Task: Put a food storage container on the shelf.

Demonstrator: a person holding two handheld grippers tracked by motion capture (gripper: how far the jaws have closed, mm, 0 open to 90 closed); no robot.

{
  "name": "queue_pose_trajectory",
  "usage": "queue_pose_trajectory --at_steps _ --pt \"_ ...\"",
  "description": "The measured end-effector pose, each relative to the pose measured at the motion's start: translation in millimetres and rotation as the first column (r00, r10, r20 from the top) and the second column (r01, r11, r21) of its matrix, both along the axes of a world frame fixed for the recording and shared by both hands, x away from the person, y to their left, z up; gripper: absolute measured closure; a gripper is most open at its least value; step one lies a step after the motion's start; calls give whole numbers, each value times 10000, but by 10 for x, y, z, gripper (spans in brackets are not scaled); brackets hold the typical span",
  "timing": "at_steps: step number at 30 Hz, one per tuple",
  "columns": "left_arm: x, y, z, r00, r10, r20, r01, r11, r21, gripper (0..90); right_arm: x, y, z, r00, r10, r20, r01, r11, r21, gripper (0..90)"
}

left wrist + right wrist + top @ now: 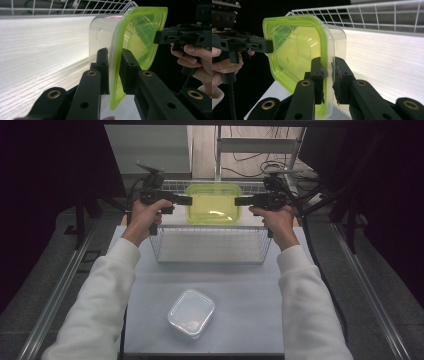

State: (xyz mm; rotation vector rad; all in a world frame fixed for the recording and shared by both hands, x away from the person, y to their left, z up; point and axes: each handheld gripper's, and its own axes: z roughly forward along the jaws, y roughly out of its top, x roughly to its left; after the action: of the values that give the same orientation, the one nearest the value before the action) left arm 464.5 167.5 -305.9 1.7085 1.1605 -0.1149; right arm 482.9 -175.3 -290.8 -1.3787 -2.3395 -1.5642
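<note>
Green-lidded container [213,203] hangs over the wire basket [210,252], its lid rim pinched at opposite ends by left gripper [186,200] and right gripper [239,200]; both should descend level together.

Green-lidded container [297,55] clamped between both grippers' fingers [318,75], wire basket [372,15]

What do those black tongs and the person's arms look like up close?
Both tongs, left and right, are matte black, each with two blocky jaws on hinged bars fixed by brass-coloured rivets. Each has a pistol-style handle and a black cable trailing off; a flat grey plate sits on top of the left one. The person wears long white sleeves.
</note>
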Motion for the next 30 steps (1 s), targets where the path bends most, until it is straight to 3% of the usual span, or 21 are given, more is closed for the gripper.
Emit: queue_pose_trajectory --at_steps 2,4,7,14,20,26,30 --pt "66 1 -58 9995 53 -314 -54 10000 -29 791 72 16 -36 9992 -54 -389 51 10000 -67 786" --pt "129 23 -102 9981 59 -608 -81 9993 -359 791 126 31 -66 9972 -187 -730 178 9997 -138 786" --pt "211 39 -120 9960 30 -891 -83 9982 -591 789 205 28 -83 9944 -316 -1005 320 9995 21 786" --pt "396 57 -191 9802 501 -1915 -732 9906 -1156 785 362 31 -154 9826 -782 -1685 890 9944 576 765" --pt "527 68 -286 9661 655 -2497 -1068 9820 -1555 765 481 30 -251 9631 -1204 -2408 1461 9850 921 740" --pt "585 83 -321 9598 569 -2748 -1096 9775 -1803 751 527 40 -297 9483 -1519 -2787 1890 9756 1116 729" --pt "583 82 -318 9589 593 -2773 -1126 9771 -1806 750 527 39 -297 9455 -1550 -2864 1941 9744 1134 726"
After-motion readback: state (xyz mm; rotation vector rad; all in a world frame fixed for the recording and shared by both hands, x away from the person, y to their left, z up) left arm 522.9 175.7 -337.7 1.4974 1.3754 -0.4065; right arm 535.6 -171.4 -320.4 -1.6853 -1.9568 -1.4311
